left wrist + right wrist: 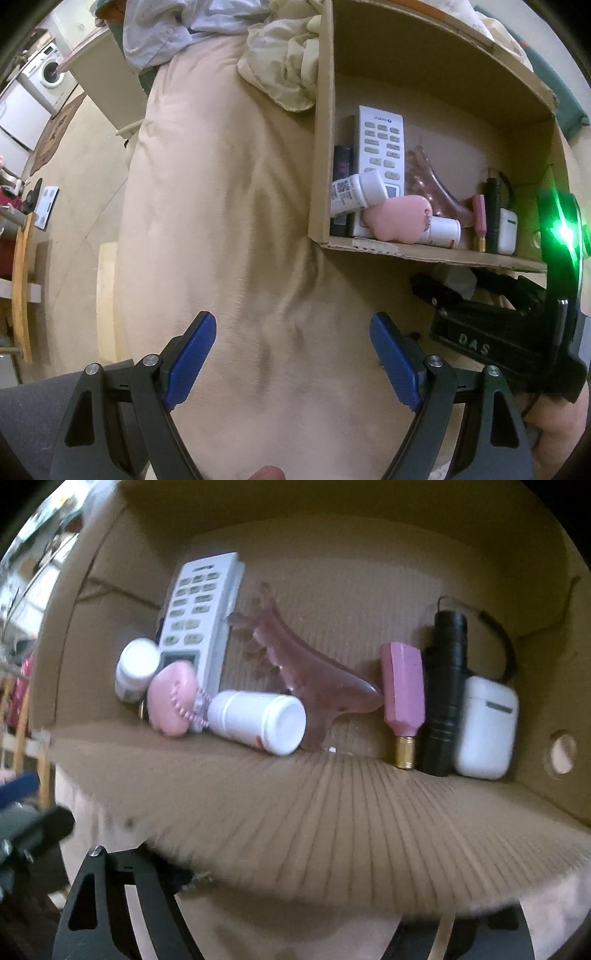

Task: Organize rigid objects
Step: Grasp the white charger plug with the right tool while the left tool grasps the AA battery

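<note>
A cardboard box (321, 122) lies on a beige bed. It holds a white remote (380, 144), two white bottles (354, 192), a pink pouch (399, 218), a pink hair claw (432, 184), a pink perfume bottle (479, 216), a black flashlight (493, 210) and a white earbud case (508, 230). My left gripper (293, 354) is open and empty over the bedding, left of and below the box. The right gripper's body (498, 332) sits at the box's near wall. In the right wrist view the box wall (295, 812) hides its fingertips; the remote (203, 609), bottle (258, 720), claw (314, 679), perfume (402, 698), flashlight (445, 686) and case (485, 725) show inside.
Crumpled pale cloth (284, 62) lies beside the box at the bed's far end. The bed's left edge drops to a tiled floor with a scale (46, 206) and a washing machine (48, 70). A wooden frame (22, 288) stands at far left.
</note>
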Motion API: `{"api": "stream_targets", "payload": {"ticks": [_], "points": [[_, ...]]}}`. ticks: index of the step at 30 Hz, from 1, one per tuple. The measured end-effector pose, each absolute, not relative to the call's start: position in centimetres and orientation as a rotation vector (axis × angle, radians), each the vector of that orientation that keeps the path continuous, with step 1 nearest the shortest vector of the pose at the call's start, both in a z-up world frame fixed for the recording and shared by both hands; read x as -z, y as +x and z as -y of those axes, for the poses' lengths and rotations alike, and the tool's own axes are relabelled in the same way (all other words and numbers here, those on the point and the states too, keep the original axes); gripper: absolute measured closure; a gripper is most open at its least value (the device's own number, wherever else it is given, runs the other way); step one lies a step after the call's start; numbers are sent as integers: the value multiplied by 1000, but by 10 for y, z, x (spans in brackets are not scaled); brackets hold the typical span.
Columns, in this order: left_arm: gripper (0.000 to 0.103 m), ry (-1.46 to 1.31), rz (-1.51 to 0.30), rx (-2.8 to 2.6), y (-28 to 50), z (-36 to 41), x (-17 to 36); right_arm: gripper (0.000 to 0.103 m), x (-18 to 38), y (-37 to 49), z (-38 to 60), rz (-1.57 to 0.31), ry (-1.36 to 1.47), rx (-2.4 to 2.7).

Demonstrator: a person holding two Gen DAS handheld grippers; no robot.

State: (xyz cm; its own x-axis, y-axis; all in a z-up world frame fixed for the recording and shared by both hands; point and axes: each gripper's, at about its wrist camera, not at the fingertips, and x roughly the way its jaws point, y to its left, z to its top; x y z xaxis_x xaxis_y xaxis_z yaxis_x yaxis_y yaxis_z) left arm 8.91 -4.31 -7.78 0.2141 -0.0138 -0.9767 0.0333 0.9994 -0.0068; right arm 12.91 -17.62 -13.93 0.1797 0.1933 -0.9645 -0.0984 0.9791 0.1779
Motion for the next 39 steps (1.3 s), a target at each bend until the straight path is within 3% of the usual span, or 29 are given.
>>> {"api": "stream_targets", "payload": {"ticks": [4, 6, 16, 23, 30, 33, 35, 37, 39], "points": [[19, 36, -1351, 22, 90, 43, 80, 18, 142, 132, 163, -1351, 24, -187], [19, 36, -1356, 19, 90, 43, 82, 42, 142, 134, 153, -1335, -22, -175], [19, 53, -1368, 69, 92, 54, 85, 42, 124, 113, 162, -1411, 20, -238], [19, 269, -1417, 255, 80, 111, 111, 42, 92, 93, 182, -1410, 39, -288], [21, 412, -1426, 332, 76, 143, 139, 42, 100, 86, 227, -1393, 189, -242], [30, 356, -1451, 331, 84, 139, 148, 42, 97, 84, 229, -1382, 173, -242], [43, 343, -1439, 339, 85, 138, 146, 42, 95, 84, 231, -1377, 188, -244], [71, 342, -1421, 341, 85, 138, 141, 42, 91, 81, 231, -1368, 189, -249], [87, 337, -1409, 334, 86, 137, 138, 42, 89, 81, 235, -1367, 189, -260]]}}
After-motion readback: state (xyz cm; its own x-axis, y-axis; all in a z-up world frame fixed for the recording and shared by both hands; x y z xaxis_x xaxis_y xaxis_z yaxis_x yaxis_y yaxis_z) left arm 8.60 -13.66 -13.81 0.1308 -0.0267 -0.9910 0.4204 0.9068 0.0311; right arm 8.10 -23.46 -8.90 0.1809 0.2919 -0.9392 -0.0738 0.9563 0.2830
